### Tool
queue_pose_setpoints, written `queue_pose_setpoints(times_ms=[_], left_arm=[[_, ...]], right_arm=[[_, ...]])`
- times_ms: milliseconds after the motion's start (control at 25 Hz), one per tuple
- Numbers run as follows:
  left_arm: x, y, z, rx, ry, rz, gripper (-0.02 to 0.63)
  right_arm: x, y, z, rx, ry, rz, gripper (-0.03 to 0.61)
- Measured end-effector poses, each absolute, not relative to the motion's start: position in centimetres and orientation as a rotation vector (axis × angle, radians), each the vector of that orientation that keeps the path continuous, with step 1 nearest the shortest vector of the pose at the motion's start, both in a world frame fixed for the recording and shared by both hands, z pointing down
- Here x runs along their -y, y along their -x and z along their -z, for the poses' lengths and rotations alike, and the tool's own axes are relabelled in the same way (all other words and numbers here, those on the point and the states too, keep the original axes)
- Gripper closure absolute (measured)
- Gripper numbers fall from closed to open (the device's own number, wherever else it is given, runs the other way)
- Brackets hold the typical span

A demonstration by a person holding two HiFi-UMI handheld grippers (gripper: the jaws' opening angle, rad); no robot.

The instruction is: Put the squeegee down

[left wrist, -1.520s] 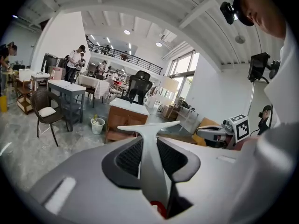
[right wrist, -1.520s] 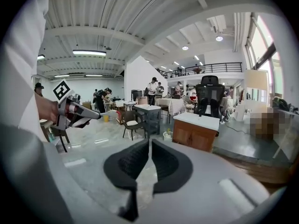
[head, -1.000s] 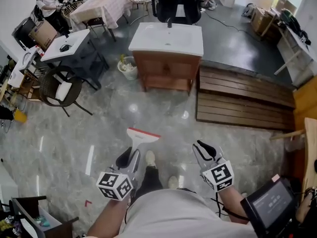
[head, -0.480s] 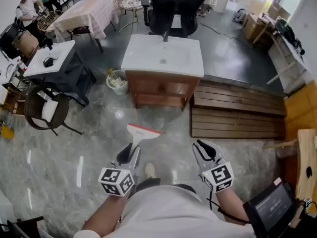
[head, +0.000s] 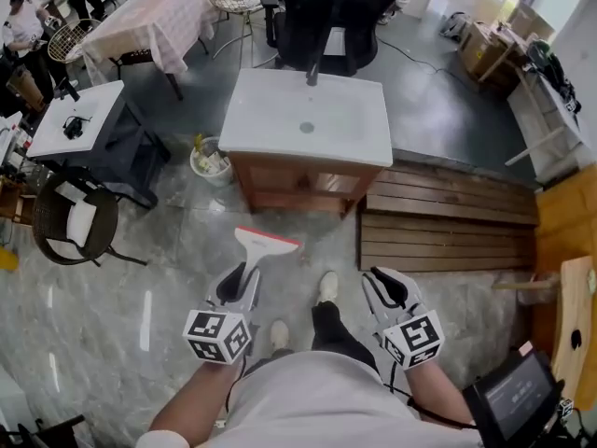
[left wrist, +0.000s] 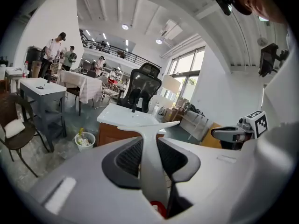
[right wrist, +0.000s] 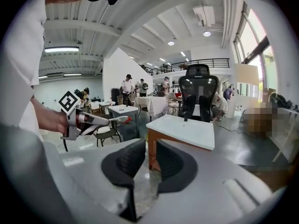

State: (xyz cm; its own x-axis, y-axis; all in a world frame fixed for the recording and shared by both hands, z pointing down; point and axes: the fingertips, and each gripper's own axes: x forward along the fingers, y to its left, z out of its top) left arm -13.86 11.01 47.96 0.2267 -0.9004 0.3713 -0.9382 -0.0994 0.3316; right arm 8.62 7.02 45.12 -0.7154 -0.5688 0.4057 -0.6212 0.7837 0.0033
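The squeegee (head: pixel 265 244), white with a red-edged blade, sticks forward from my left gripper (head: pixel 239 286), which is shut on its handle. In the left gripper view the white handle (left wrist: pixel 148 141) runs up between the two dark pads, and the blade spreads above them. My right gripper (head: pixel 384 284) is held level beside it at the right. Its jaws stand a little apart with nothing between them, and floor shows through the gap (right wrist: pixel 148 160). A white sink vanity (head: pixel 308 119) on a wooden cabinet stands straight ahead of both grippers.
A black office chair (head: pixel 336 7) stands behind the vanity. A small bin (head: pixel 209 162) sits at its left and wooden slat platforms (head: pixel 448 217) at its right. A wicker chair (head: pixel 67 218) and a grey table (head: pixel 75 124) are at the left. People stand at the far left.
The vanity and the floor have slid nearer as the person walks forward. Both grippers keep the same pose, with the squeegee still in the left one.
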Motion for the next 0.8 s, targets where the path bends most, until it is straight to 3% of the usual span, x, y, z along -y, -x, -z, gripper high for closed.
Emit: queue_pose_setpoints(times_ms=[400, 800], left_arm=[[5.5, 15.4, -48.2, 1.871, -1.844, -0.154, 0.509], [19.7, 19.0, -48.8, 1.999, -1.743, -0.184, 0.509]], right_arm=[[12.8, -10.0, -45.1, 2.651, -0.800, -0.166, 0.518], [24.2, -11.4, -47.3, 2.627, -0.724, -0.234, 0.518]])
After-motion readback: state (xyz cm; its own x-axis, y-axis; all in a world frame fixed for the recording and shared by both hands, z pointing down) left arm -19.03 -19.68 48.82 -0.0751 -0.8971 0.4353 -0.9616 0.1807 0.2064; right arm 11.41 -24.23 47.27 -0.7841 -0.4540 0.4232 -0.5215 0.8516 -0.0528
